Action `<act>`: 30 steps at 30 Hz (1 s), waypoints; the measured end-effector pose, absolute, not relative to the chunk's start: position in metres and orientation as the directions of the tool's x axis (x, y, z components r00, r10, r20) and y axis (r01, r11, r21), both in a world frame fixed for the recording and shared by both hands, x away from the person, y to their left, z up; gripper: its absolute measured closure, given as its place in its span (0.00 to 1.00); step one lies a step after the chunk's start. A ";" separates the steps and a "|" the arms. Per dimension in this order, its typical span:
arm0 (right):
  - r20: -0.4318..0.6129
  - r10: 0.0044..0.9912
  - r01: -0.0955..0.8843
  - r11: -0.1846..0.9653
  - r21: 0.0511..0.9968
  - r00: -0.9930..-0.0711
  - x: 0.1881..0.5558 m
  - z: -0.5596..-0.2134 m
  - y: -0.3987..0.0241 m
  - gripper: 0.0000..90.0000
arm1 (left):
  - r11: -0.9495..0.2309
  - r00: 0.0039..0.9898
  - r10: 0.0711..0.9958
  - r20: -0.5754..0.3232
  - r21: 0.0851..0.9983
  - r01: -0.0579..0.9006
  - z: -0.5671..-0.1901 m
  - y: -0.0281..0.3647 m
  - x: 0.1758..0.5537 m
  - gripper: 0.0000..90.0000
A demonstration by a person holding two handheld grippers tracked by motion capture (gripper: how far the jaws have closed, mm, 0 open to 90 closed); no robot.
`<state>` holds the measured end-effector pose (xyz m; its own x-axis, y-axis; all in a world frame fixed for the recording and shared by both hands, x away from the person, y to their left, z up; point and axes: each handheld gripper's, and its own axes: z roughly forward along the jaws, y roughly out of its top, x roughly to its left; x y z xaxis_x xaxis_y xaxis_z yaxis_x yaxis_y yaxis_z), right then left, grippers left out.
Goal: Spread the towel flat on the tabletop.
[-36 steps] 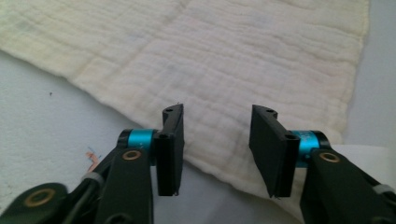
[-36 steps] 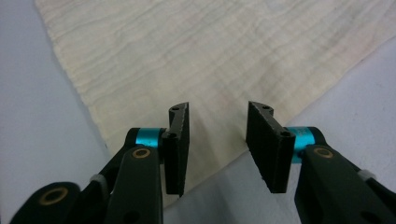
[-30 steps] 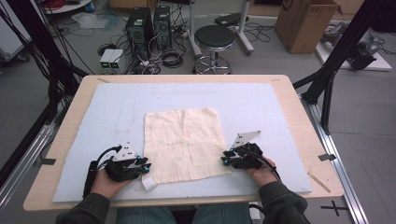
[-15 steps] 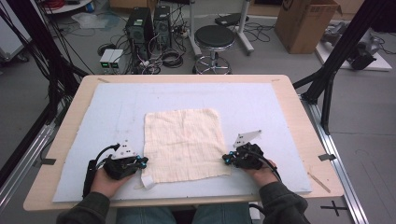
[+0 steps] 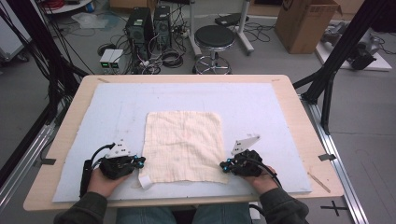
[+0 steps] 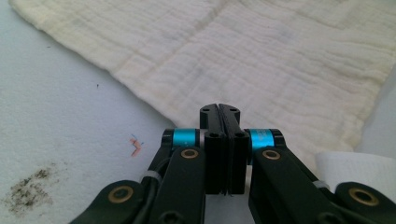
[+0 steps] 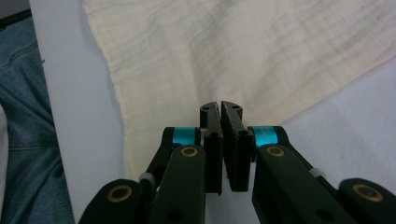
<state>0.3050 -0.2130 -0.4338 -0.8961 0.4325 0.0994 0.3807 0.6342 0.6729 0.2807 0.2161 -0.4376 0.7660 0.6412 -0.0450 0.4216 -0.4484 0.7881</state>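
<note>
Where the person's sleeves enter at the near edge, entries begin.

Left gripper [image 5: 140, 161]: fingers closed flat against each other, tips at the near left corner of the cloth [image 5: 184, 140]. The left gripper view does not show whether a fold of fabric is nipped between them.

Right gripper [image 5: 223, 164]: fingers likewise drawn together, a hairline gap at the tips, set at the near right corner. Whether they grip any fabric cannot be told either.

Cloth: cream, crinkled weave, spread flat and roughly square at the middle of the pale mat [image 5: 261, 102], which covers the wooden surface [image 5: 299, 107].

White tag [image 5: 144, 181]: small, blank as far as can be seen, at the near left corner just beside the left gripper.

Mat marks: a small red scribble [image 6: 135, 147] and a dark smudge [image 6: 30, 191]; neither reads as writing.

Step in hand, judged: taking hold of the two near corners, probably to fold. The next move calls for lifting both corners together, evenly, and carrying them to the far edge without dragging the cloth askew.

Beyond the surface: black stool [image 5: 214, 37], computer towers [image 5: 147, 23], cardboard box [image 5: 303, 23] with a dark printed mark, illegible. No brand or label can be read.
</note>
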 end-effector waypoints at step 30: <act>0.082 0.305 0.277 0.680 0.679 -0.949 0.301 -0.437 -0.208 0.91 | -0.543 0.883 0.460 -0.095 0.757 0.364 -0.442 0.204 0.269 0.97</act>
<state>0.3005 -0.2078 -0.4366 -0.9490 0.3047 0.0816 0.2768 0.6803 0.6787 0.2692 0.2044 -0.4422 0.8828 0.4599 -0.0955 0.3645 -0.5425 0.7569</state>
